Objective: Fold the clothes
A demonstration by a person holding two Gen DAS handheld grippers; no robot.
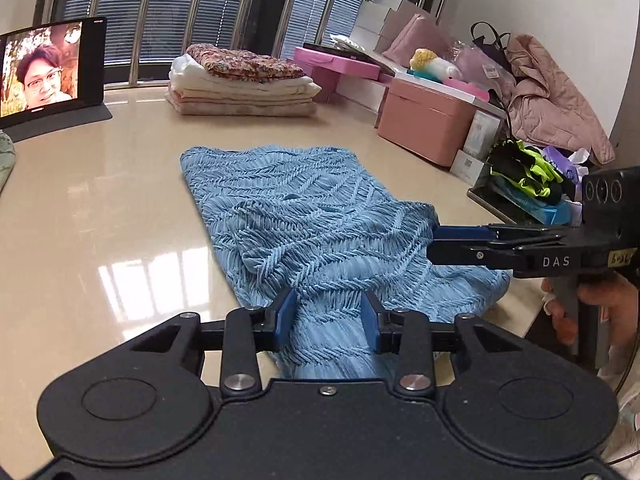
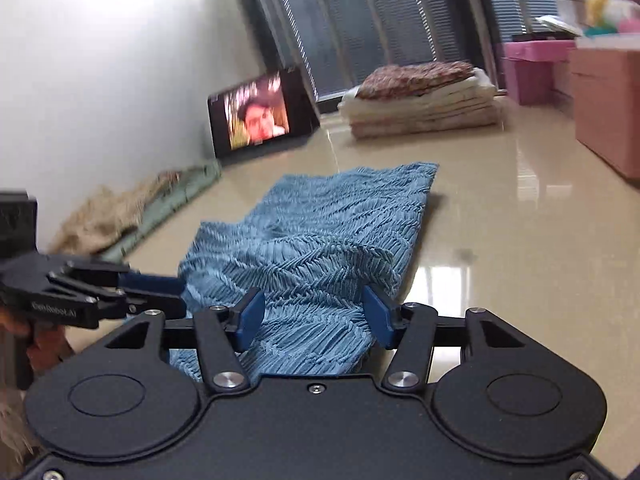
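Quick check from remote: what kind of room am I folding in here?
Probably a home room used for laundry and storage: a stack of folded blankets, pink storage boxes and a quilted jacket surround the blue knit garment.

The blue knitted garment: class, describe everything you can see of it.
The blue knitted garment is light blue with a ribbed herringbone texture, soft and stretchy-looking. It lies lengthwise on the glossy beige surface, its far end flat, its near end raised and bunched. The left tongs and right tongs each straddle a near edge, fabric between their blue pads.
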